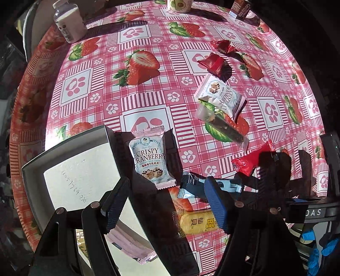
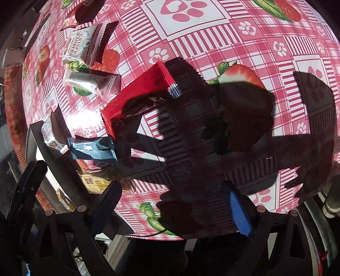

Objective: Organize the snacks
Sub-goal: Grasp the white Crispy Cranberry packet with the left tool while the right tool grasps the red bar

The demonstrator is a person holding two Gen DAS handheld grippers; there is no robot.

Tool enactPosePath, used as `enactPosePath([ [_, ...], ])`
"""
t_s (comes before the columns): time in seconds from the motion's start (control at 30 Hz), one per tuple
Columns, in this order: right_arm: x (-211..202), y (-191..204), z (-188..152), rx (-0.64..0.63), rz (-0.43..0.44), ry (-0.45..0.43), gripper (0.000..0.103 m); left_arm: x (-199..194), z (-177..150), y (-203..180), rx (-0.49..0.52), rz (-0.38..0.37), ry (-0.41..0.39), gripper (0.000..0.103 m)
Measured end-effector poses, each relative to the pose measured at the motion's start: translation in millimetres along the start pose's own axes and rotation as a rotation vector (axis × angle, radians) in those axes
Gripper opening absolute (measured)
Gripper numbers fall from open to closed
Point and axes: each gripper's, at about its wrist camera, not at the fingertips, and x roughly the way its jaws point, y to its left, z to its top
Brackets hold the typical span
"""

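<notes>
My left gripper [image 1: 167, 201] is open and empty, above the rim of a white box [image 1: 80, 169] that holds a pink packet [image 1: 129, 244]. A Crispy Cranberry packet [image 1: 150, 161] leans on the box rim. A blue packet [image 1: 204, 186] and a yellow biscuit packet [image 1: 197, 223] lie between the fingers. A red packet [image 1: 252, 159], a clear bar [image 1: 223, 123], a second cranberry packet [image 1: 221, 95] and two red candies [image 1: 214, 62] lie beyond. My right gripper [image 2: 176, 203] is open and empty over the tablecloth, right of the red packet [image 2: 138, 93] and blue packet [image 2: 93, 148].
A strawberry-print tablecloth [image 1: 148, 89] covers the table. A white bottle [image 1: 68, 21], a cup [image 1: 178, 4] and a brown carton [image 1: 240, 8] stand at the far edge. The right gripper's body [image 1: 308, 210] is at the left view's lower right. The table's near edge [image 2: 180, 238] runs below my right fingers.
</notes>
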Motion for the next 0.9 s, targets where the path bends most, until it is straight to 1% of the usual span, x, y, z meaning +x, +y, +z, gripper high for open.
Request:
enactPosePath([
  [0.07,1,-18,11,0.015,0.024,-0.006,0.095,13,9,-3,-0.019,0.028,0.014,0.076],
  [0.2,-3,-34,24,0.051,0.064,-0.015,0.095,31,16,2,-0.059,0.078,0.048,0.076],
  [0.27,-4,-38,33,0.072,0.085,-0.024,0.095,38,18,6,-0.078,0.072,0.067,0.076],
  [0.37,-5,-41,53,0.116,0.12,-0.045,0.095,43,21,1,-0.055,0.103,0.067,0.079],
  [0.47,-2,-41,75,0.157,0.141,-0.063,0.095,50,23,-6,-0.032,0.124,0.072,0.08],
  [0.53,3,-36,89,0.165,0.133,-0.056,0.095,61,23,-11,-0.042,0.124,0.11,0.08],
  [0.6,6,-33,96,0.154,0.091,-0.059,0.098,61,21,-3,-0.124,0.076,0.087,0.082],
  [0.67,5,-27,99,0.1,0.04,-0.081,0.098,61,18,-4,-0.135,0.079,0.076,0.081],
  [0.7,4,-25,100,0.054,-0.014,-0.089,0.095,60,16,-7,-0.124,0.079,0.072,0.079],
  [0.73,4,-25,99,0.009,-0.066,-0.099,0.082,58,13,-9,-0.109,0.062,0.066,0.07],
  [0.77,3,-27,97,-0.026,-0.098,-0.103,0.072,56,8,-15,-0.098,0.042,0.062,0.06],
  [0.8,2,-31,95,-0.063,-0.122,-0.106,0.066,56,5,-23,-0.087,0.037,0.069,0.058],
  [0.87,0,-41,92,-0.152,-0.183,-0.113,0.032,57,-2,-32,-0.084,0.042,0.079,0.058],
  [0.9,-1,-48,91,-0.199,-0.197,-0.118,0.031,57,-5,-33,-0.085,0.057,0.081,0.058],
])
